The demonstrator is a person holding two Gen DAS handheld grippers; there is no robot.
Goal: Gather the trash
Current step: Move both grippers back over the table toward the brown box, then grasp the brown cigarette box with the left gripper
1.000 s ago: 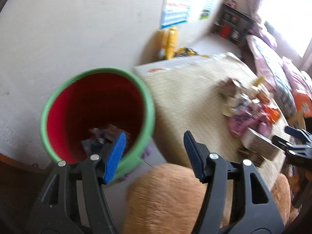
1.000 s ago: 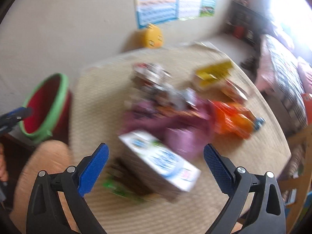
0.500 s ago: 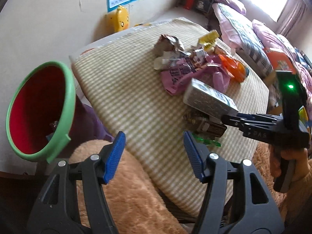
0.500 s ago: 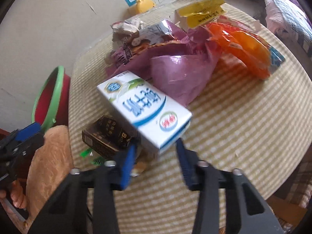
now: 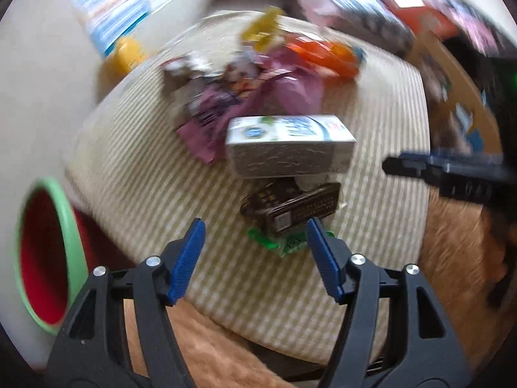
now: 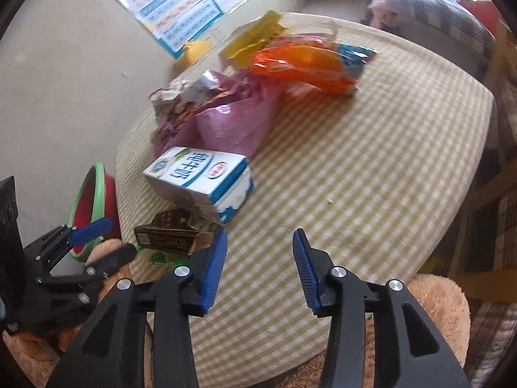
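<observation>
Left wrist view: your left gripper is partly spread and opening, nothing between its pads, aimed down at the dark box near the table's front edge. That box lies on a green wrapper and just under the milk carton, so come in low from the front and close across the box's short sides without nudging the carton. The bin waits off the table to your left. This view is blurred; slow down before closing.

Right wrist view: your right gripper is narrow but opening, empty, over bare checked tablecloth. The milk carton sits just ahead to the left, the purple bag and orange packet beyond. Open wider before taking the carton, and keep clear of the left gripper.
</observation>
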